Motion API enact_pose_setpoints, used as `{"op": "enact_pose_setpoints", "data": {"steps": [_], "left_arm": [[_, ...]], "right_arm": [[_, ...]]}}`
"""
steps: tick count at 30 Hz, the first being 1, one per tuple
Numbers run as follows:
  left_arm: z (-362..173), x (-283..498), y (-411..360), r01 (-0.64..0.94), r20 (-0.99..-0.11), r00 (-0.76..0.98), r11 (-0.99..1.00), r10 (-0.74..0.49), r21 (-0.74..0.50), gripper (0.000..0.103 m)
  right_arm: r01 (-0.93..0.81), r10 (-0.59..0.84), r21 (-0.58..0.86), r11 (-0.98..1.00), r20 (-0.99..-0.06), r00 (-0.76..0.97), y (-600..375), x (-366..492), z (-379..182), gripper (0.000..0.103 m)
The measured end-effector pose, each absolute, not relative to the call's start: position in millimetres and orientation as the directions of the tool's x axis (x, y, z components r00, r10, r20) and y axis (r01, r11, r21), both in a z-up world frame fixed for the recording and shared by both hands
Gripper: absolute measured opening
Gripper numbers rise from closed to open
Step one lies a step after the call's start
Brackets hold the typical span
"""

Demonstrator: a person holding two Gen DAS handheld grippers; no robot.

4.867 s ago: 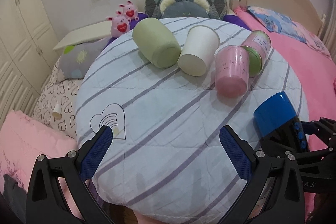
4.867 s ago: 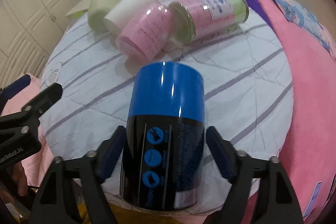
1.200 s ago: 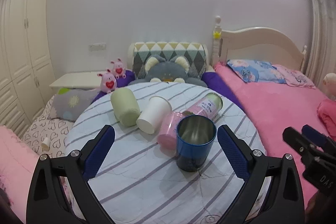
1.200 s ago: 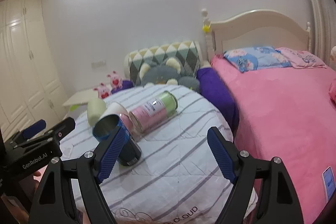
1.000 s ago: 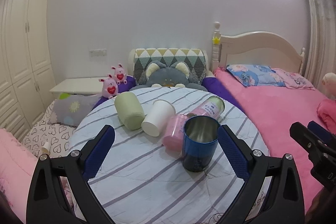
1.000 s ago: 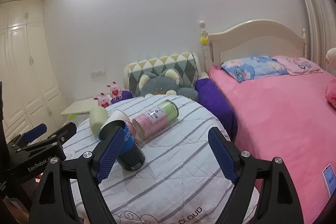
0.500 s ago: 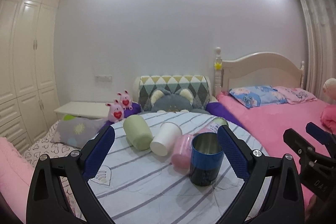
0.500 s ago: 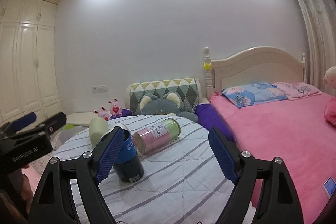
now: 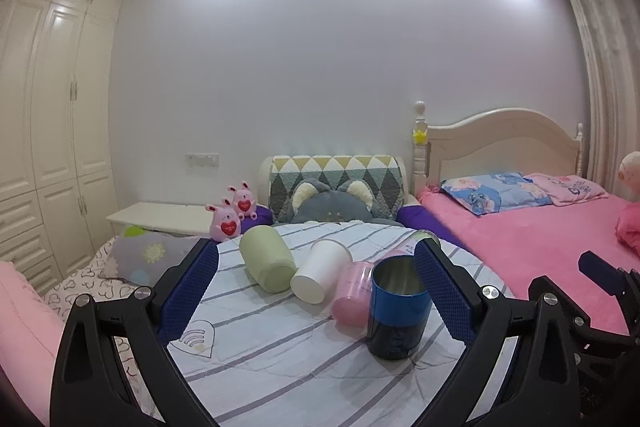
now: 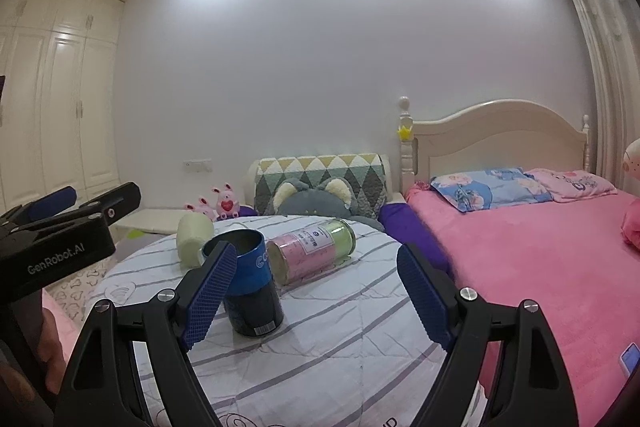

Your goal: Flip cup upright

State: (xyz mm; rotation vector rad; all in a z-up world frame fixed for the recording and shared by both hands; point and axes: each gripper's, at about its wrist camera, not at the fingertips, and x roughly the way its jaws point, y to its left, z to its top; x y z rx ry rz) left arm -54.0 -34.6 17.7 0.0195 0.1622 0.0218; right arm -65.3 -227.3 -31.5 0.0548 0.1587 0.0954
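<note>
Blue cup (image 9: pixel 398 309) stands upright, mouth open to the ceiling, on the striped round table (image 9: pixel 280 359) beside a toppled pink cup (image 9: pixel 352 293), white cup (image 9: pixel 320 277) and green cup (image 9: pixel 268 259), while left tongs (image 9: pixel 316 291) and right tongs (image 10: pixel 316 291) hang apart, gripping nothing.

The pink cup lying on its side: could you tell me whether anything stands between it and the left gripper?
Nothing visible does. The left gripper is open before the pink cup; the upright blue cup only touches its right side.
</note>
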Motion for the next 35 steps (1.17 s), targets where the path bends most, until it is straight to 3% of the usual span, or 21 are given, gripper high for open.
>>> {"op": "enact_pose_setpoints", "data": {"steps": [35], "left_arm": [[19, -71, -43, -0.036, -0.132, 0.990, 0.998, 0.043, 0.055, 0.103]], "right_arm": [[-0.076, 0.082, 0.043, 0.996, -0.135, 0.988, -229, -78, -31, 0.084]]}}
